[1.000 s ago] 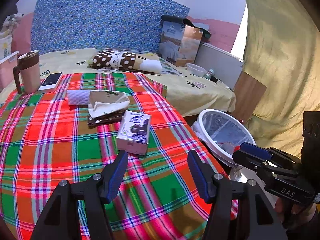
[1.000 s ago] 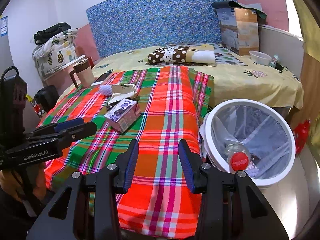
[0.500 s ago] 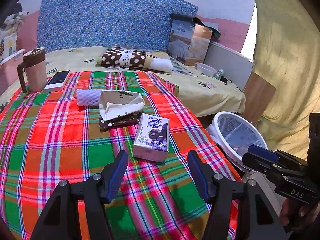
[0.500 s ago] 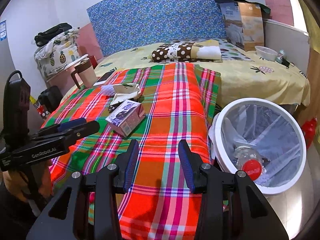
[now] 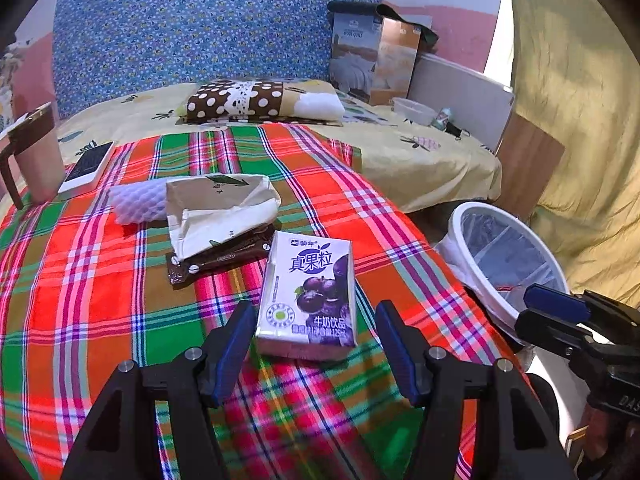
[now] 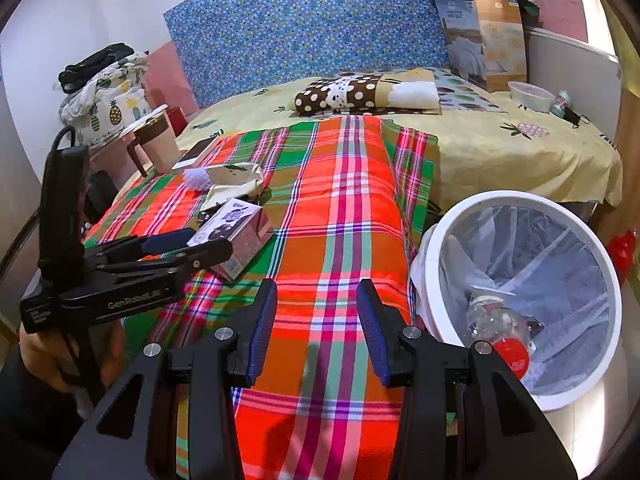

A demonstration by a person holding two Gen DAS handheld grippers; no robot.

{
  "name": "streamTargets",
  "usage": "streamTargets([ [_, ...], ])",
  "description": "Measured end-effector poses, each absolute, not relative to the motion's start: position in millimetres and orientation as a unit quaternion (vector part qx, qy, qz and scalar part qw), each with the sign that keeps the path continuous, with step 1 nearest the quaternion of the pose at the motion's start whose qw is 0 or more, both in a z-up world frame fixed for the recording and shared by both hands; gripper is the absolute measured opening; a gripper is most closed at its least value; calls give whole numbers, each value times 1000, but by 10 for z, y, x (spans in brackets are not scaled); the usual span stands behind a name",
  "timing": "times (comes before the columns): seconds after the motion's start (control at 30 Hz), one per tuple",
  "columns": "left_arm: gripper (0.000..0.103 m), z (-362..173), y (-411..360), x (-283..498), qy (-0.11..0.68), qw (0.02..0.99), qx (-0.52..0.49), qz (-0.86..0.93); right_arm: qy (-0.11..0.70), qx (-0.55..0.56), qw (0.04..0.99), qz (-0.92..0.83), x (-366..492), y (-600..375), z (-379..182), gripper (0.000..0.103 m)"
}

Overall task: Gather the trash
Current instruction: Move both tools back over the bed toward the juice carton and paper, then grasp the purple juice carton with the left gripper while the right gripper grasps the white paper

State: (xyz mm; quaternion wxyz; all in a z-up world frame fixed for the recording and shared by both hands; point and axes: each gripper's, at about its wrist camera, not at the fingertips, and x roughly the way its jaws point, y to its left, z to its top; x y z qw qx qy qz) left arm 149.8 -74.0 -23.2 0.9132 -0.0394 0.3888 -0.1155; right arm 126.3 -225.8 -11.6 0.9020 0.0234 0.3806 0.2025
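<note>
Two grippers spread, empty | left gripper (image 6: 208, 246) "GenRobot.AI" | carton (image 5: 308, 294) "真果粒"

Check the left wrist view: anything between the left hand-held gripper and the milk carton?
Nothing: only bare plaid blanket lies between the open left hand-held gripper and the milk carton, seen in the left wrist view.

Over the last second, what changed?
The left gripper closed in on the purple drink carton, which now sits just ahead of its open fingers, not gripped. Nothing was taken or released. The right gripper hovers open over the plaid cloth as before; the carton, wrappers and bin stayed put.
</note>
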Motion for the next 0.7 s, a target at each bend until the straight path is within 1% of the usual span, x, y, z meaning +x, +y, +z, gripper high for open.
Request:
streamTargets([
  [0.17,62,-329,-746,1574,407,906,-43,-110,384,25,900,203,1323,-2242,-126,44],
  [0.23,55,-362,-725,1575,413,903,-47,-109,385,26,900,203,1327,-2239,-124,44],
  [0.7,55,-191,-218,1159,387,917,-77,-63,379,4,895,237,1351,-1956,-19,43],
])
